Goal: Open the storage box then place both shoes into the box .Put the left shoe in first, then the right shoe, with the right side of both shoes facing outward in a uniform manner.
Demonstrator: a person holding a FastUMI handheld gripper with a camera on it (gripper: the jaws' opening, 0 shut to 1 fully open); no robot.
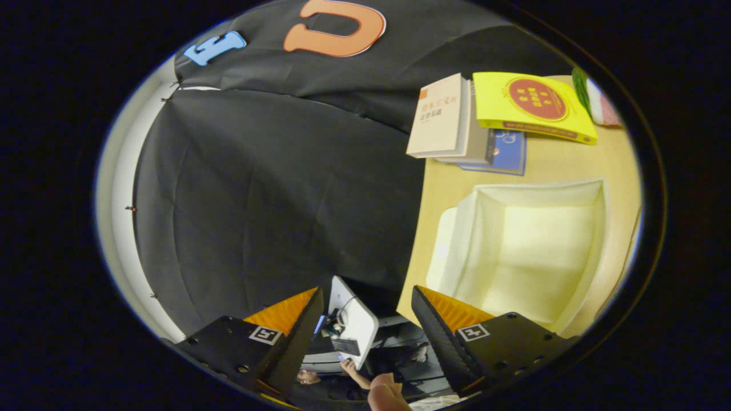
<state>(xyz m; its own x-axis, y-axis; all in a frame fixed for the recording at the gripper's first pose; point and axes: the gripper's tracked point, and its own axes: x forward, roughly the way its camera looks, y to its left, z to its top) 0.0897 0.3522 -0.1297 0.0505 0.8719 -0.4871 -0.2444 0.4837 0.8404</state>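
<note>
1. Storage box (531, 251): pale cream-white, plain inside & out.
2. Surface (548, 162): light tan wood tone.
3. Books: one yellow w/ red round emblem (531, 105); one beige-white cover w/ small orange patch (440, 117); one blue (508, 154), under the others.
4. Booth wall cloth (274, 194): black, creased.
5. Gripper (365, 337): square black-&-white marker on each finger.

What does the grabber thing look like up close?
The gripper has two wedge-shaped fingers that taper to points and stand apart with nothing between them. Each inner pad is ribbed. Behind each finger sits a flat plate with small screw holes and a square black-and-white marker.
</note>
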